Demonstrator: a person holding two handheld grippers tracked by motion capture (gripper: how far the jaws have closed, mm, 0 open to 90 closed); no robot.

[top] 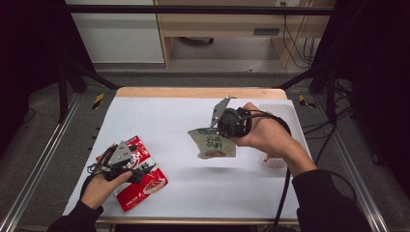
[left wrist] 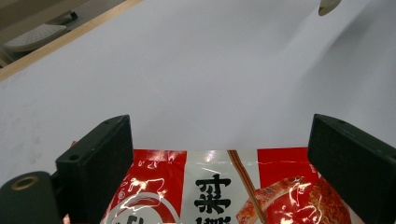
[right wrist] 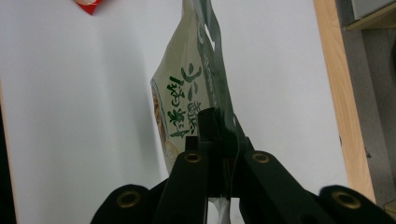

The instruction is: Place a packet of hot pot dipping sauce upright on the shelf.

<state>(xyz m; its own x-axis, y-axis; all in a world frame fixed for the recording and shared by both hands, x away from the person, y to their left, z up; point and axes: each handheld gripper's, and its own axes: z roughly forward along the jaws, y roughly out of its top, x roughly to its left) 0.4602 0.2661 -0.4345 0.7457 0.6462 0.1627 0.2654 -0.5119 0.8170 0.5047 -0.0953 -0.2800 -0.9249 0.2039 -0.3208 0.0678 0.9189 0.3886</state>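
A glossy red packet (left wrist: pixel 224 186) is straddled by the spread left claw (left wrist: pixel 219 154). A crinkled pale-green pouch (right wrist: pixel 191 102) is pinched, lifted off the white counter (top: pixel 193 116), by the right claw (right wrist: pixel 219 135).

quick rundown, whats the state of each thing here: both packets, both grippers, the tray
green packet: lifted off the table, hanging from the right gripper
red packet: lying flat on the white table, under the left gripper
right gripper: shut on the green packet's edge
left gripper: open, jaws either side of the red packet's top edge
clear tray: on the table by the right hand, contents unclear
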